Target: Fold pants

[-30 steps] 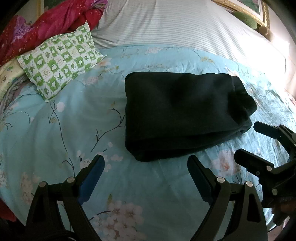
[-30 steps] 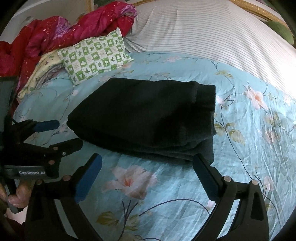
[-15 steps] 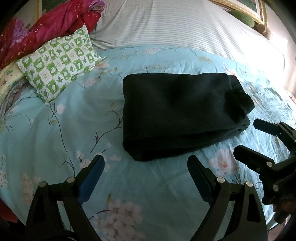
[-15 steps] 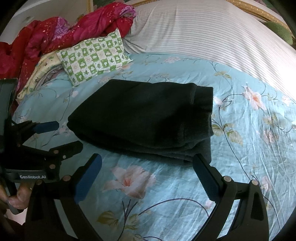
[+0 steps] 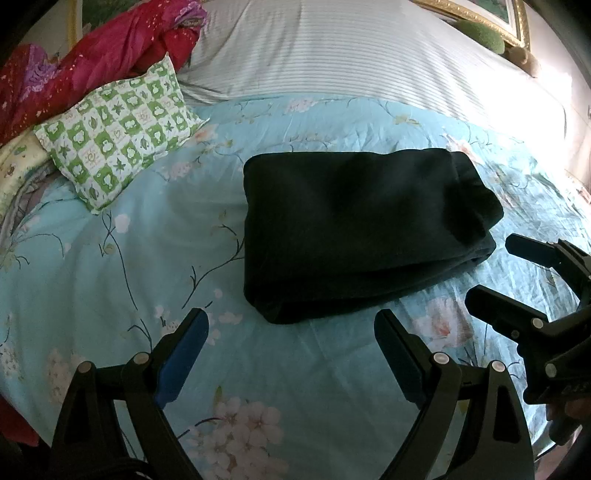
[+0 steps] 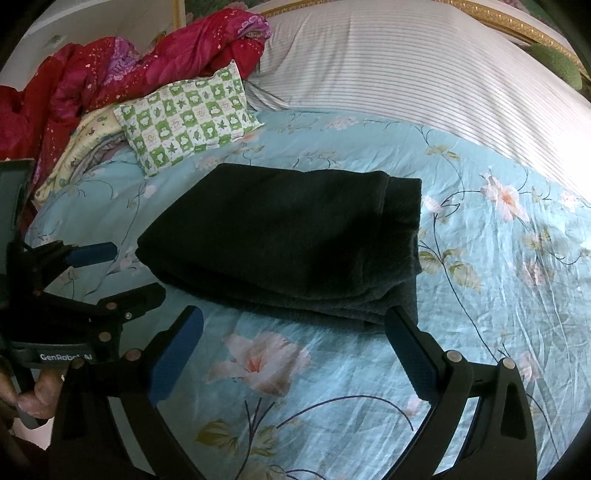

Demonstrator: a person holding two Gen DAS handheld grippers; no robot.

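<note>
step: fold looks complete | pants [image 5: 354, 229] stacked ahead of both tools, untouched | left gripper [image 5: 291, 354] spread wide, empty | right gripper [image 6: 295, 350] same | next: maybe tidy near edge, else finish

A bedroom in a home. A bed [image 5: 110, 280] fills both views, spread with a light blue floral cover [image 6: 498, 280] on its near part and a white striped sheet [image 5: 351, 55] toward its far edge. Near the far left corner lie a green-and-white checked pillow [image 5: 118, 129], a pale yellow printed cloth [image 6: 86, 142] just beside it, and a crumpled red and pink quilt [image 6: 110, 70] behind. A gilt picture frame [image 5: 491, 18] stands beyond the far right edge. Folded dark pants [image 5: 354, 229] rest mid-bed.
</note>
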